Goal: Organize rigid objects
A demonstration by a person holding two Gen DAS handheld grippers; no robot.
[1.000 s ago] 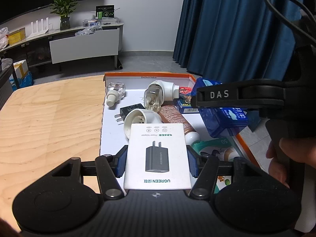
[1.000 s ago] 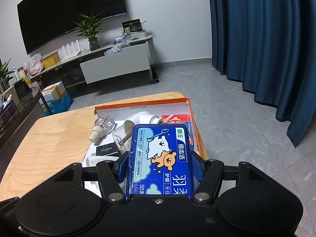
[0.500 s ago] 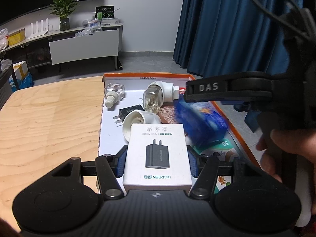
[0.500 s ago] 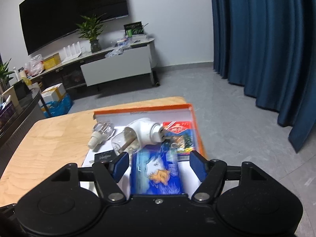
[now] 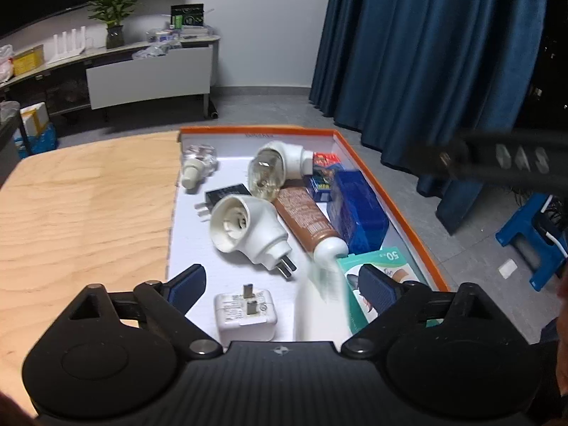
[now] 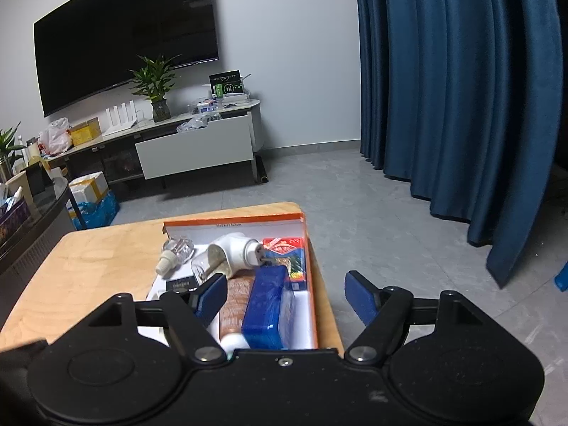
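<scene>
No longer clamped in the left gripper [image 5: 282, 282]: white charger box [image 5: 319, 305] now a falling blur between the opening jaws, uncovering a white charger [image 5: 245, 314] below. Blue floss box [image 6: 268, 307] released too, now lying in the orange tray [image 6: 310, 284] beside the brown tube [image 6: 234, 307], under the opening right gripper [image 6: 285, 293], now lifted and empty.

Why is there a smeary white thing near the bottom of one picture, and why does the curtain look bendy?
Left wrist view: the white box is blurred by motion between the opening left gripper. Right wrist view: sharp, but the fisheye lens bows the blue curtain.
</scene>
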